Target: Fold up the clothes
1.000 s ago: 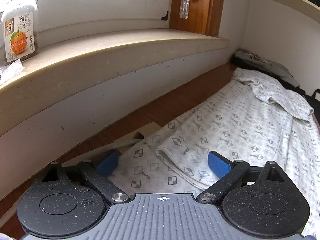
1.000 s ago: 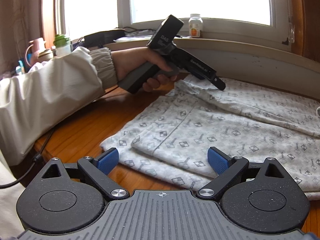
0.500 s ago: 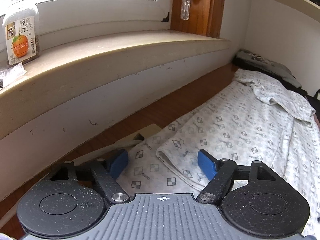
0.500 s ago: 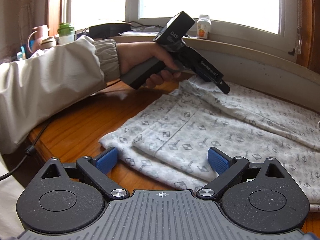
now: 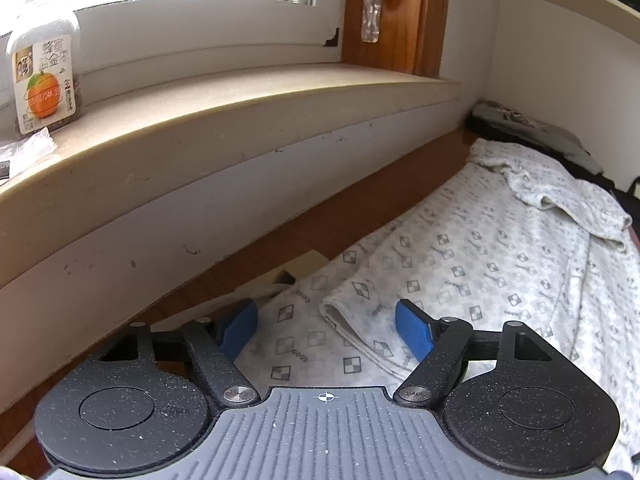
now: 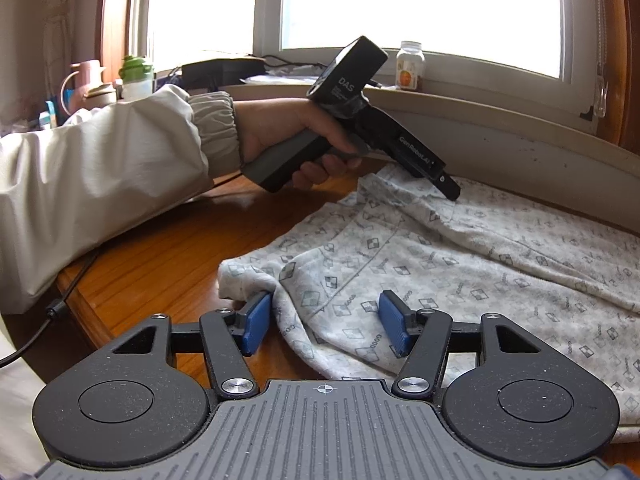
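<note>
Jaws of both grippers stand apart, nothing clamped. Left gripper [image 5: 326, 330]: blue pads straddle a hemmed edge of the garment [image 5: 492, 264] at its far corner, close to the wall under the window sill [image 5: 248, 108]. Right gripper [image 6: 320, 322]: pads straddle a bunched near corner of the same garment [image 6: 460, 264]; its left pad touches the cloth, while the right pad sits over it, contact not clear.

Garment lies spread on the wooden tabletop [image 6: 168, 248], long axis running away to the right along the wall. Each corner lies straight ahead between its jaws, so each gripper is already nearest its own corner. Left hand [image 6: 288, 140] holds its tool angled down at the far edge.

Cloth: soft, thin knit, pale grey with small checked squares and printed words; wrinkled, doubled at the hems, rumpled at the far end. Likely limp, will sag once lifted. Tabletop glossy, grain visible. A jar [image 5: 42, 68] with an orange label stands on the sill.

Judgement: next step is closing on both corners.
</note>
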The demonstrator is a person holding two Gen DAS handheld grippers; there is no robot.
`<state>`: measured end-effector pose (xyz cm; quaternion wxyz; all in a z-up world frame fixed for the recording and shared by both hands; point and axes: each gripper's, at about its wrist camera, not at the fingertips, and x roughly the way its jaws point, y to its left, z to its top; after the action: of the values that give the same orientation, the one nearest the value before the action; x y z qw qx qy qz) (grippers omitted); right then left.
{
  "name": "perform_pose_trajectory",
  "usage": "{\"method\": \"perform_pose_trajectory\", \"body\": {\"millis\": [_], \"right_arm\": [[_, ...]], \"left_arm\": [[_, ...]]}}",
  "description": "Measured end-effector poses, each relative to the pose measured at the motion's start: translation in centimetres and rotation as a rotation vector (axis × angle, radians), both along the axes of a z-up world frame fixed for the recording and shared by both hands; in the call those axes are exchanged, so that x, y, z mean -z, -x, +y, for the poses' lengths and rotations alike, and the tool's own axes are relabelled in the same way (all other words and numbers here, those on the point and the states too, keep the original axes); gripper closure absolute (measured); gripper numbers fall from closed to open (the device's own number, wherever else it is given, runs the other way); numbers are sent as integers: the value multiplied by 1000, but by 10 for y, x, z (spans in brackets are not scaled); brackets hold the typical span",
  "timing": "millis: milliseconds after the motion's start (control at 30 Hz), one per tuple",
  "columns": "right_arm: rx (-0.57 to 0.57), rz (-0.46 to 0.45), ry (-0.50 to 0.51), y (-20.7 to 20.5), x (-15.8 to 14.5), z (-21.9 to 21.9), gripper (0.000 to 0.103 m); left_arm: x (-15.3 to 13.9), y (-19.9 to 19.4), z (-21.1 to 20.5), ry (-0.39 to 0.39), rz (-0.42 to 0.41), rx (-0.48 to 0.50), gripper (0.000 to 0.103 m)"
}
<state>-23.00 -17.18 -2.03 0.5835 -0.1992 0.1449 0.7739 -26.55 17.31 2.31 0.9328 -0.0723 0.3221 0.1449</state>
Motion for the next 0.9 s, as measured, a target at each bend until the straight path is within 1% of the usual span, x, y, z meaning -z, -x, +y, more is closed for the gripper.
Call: {"method": "perform_pose_trajectory", "body": {"millis": [133,200,333,367,400,433,467,500,533,567,600,667,700,733,767,900], "right_arm": [[-17,2,6,-1,-1,2,39],[-19,1,8,0,-1,4,35],[-22,4,3,2,0,7,36],[-24,4,-1,2,-1,8,42],[-23,3,-5,3,-1,8,52],[-18,0,-10,3,-1,8,58],[-11,-5,-15,4,-1,8,72],[0,-13,-20,4,-1,9,80],[7,-18,-25,4,-1,9,81],[10,-20,-30,5,0,10,84],[13,-22,-36,5,1,10,85],[17,-27,-45,6,2,10,86],[17,-29,-48,6,2,11,86],[16,-31,-51,6,2,11,87],[14,-31,-54,6,3,11,88],[-3,-26,-72,0,2,10,89]], "left_arm": [[2,-2,-3,-15,7,15,16],[2,-3,-4,-15,9,15,15],[3,-6,-5,-14,11,14,14],[3,-6,-5,-15,13,12,14],[3,-6,-6,-15,13,10,14],[3,-7,-4,-14,12,13,16],[3,-8,-4,-18,14,10,17],[2,-9,-4,-23,17,7,18],[1,-10,-7,-32,17,8,25],[0,-11,-10,-42,16,9,38],[-1,-12,-14,-44,13,15,45],[-2,-15,-22,-53,19,16,65],[-3,-16,-25,-54,21,21,70],[-3,-17,-29,-62,24,26,79],[-4,-18,-32,-70,27,31,84],[-8,-19,-39,-85,23,25,88]]}}
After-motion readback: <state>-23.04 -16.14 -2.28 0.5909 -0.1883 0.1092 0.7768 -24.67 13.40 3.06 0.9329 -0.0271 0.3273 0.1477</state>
